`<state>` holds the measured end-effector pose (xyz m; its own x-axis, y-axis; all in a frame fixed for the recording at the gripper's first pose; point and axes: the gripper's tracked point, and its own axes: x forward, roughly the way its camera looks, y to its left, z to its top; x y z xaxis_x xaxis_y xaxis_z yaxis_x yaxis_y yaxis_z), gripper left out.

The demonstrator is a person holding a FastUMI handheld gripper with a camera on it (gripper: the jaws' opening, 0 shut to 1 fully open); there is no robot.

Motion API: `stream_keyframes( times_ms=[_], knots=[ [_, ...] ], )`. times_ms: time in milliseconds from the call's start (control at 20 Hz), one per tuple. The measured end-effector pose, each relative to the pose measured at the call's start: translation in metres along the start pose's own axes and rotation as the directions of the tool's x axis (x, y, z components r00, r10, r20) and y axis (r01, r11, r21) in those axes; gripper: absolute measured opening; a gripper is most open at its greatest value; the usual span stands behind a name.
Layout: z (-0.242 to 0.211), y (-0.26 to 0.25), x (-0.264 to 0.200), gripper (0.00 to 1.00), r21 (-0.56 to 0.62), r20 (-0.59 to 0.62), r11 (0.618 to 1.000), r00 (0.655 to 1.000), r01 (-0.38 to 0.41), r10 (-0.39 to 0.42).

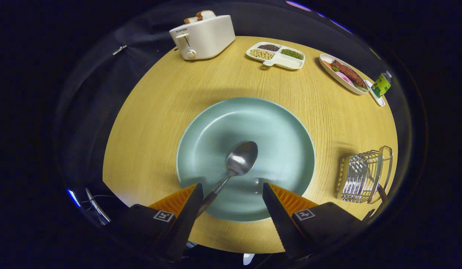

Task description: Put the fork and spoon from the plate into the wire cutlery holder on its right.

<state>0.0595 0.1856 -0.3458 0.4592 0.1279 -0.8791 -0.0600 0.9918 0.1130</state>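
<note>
A metal spoon (242, 158) lies on the pale green plate (275, 127), bowl up near the plate's middle. Its dark handle runs back toward me and ends beside my left finger. My gripper (232, 185) hovers over the plate's near part, open wide, with only the spoon's neck in the gap. Neither finger presses on it. The wire cutlery holder (361, 173) stands on the table to the right of the plate, beyond my right finger. A dark handle (382, 192) sticks out of its near end; I cannot tell what it belongs to.
The round wooden table (148, 123) carries a white toaster (202, 37) with bread at the far left. A divided dish of beans (275, 52), an oval dish of food (343, 73) and a small green bottle (382, 84) sit along the far right edge.
</note>
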Motion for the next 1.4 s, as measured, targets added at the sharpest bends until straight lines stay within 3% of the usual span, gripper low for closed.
stream_keyframes(
  times_ms=[150,300,400,450,700,850,1050,1400],
  knots=[
    [0.003,0.000,0.004,0.86,0.019,0.005,1.000,1.000,0.009,-0.009],
    [-0.001,-0.002,0.008,0.80,0.032,-0.012,0.999,1.000,0.004,-0.003],
    [-0.007,-0.003,0.011,0.64,0.023,-0.038,1.000,0.999,0.008,-0.007],
    [-0.010,-0.004,0.013,0.51,0.013,-0.055,1.000,0.998,0.012,-0.012],
    [-0.018,-0.003,0.017,0.21,-0.017,-0.101,1.000,0.995,-0.016,0.014],
    [-0.021,-0.010,0.014,0.14,-0.024,-0.108,0.999,0.994,-0.027,0.025],
    [-0.021,-0.005,0.016,0.06,-0.030,-0.118,0.994,0.988,-0.101,0.096],
    [-0.008,-0.005,-0.013,0.06,0.003,-0.084,0.987,0.983,-0.163,0.163]
  ],
)
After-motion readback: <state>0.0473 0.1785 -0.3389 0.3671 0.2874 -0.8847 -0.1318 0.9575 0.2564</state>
